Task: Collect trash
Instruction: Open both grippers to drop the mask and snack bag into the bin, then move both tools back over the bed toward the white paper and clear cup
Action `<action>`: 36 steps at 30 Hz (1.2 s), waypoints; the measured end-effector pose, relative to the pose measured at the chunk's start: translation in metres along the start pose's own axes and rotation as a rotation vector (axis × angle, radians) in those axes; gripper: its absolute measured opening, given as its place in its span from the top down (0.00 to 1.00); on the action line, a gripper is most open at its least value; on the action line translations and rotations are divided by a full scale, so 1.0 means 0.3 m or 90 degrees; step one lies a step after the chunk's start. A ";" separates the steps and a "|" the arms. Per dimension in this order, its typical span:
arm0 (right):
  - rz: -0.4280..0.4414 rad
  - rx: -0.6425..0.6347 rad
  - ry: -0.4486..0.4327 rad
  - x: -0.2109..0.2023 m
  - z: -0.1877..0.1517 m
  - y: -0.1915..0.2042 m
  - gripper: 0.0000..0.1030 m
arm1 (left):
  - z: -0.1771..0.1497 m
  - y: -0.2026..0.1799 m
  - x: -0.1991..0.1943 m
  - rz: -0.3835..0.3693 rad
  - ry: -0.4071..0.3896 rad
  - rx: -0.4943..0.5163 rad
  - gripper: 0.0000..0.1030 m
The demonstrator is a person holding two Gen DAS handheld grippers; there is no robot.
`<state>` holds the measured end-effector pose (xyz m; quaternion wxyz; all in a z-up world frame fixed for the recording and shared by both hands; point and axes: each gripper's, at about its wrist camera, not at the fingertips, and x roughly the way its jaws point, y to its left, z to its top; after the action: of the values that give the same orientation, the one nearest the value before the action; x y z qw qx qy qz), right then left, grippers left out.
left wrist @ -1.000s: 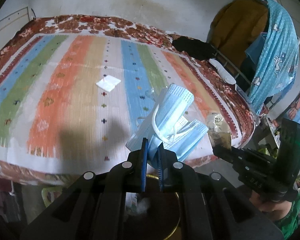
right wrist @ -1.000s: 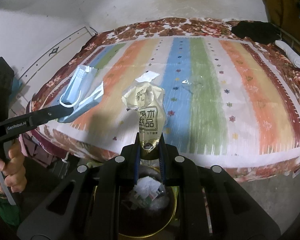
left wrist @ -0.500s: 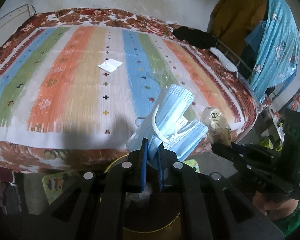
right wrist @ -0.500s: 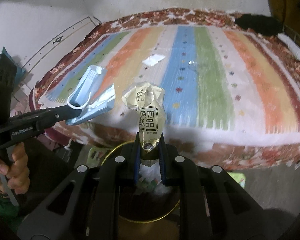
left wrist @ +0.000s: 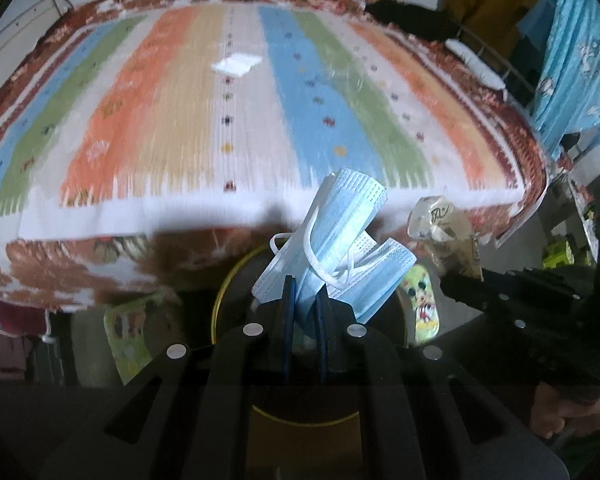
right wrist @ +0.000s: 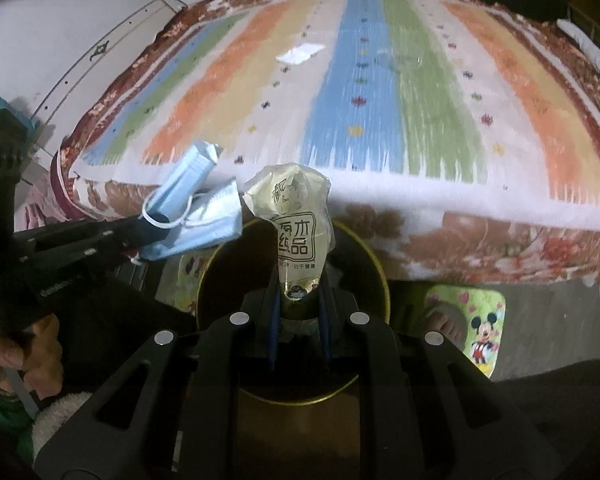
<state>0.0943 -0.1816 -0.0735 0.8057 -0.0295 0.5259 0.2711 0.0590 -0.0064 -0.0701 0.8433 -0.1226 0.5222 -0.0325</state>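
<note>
Both grippers lower now over bin (right wrist: pixel 374 264) — fingers clamping masks (left wrist: pixel 340 248); wrapper (right wrist: pixel 296 232); bin contents hidden

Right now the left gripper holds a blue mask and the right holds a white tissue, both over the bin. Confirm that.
Wrong on one point: the right gripper holds a yellowish wrapper, not a tissue, as the right wrist view shows. The left gripper does hold the blue mask, both over the bin.
</note>
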 end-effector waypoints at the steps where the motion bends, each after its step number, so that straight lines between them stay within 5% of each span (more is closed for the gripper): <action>1: -0.004 0.011 0.002 0.007 -0.006 -0.005 0.86 | -0.007 0.000 0.013 -0.002 0.012 -0.004 0.92; 15: -0.005 0.058 0.103 0.136 -0.024 -0.039 0.83 | -0.058 0.013 0.137 0.026 0.129 -0.036 0.89; 17: -0.010 0.060 0.111 0.148 -0.021 -0.044 0.78 | -0.059 0.012 0.146 0.034 0.137 -0.033 0.78; 20: -0.004 0.073 0.105 0.150 -0.010 -0.055 0.62 | -0.049 0.028 0.137 0.047 0.123 -0.049 0.53; 36: -0.015 0.049 0.019 0.051 0.021 -0.038 0.55 | -0.001 0.039 0.025 0.024 0.028 -0.059 0.42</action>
<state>0.1094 -0.1829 -0.0867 0.8014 -0.0089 0.5475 0.2406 0.0611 0.0034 -0.0796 0.8255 -0.1507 0.5438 0.0047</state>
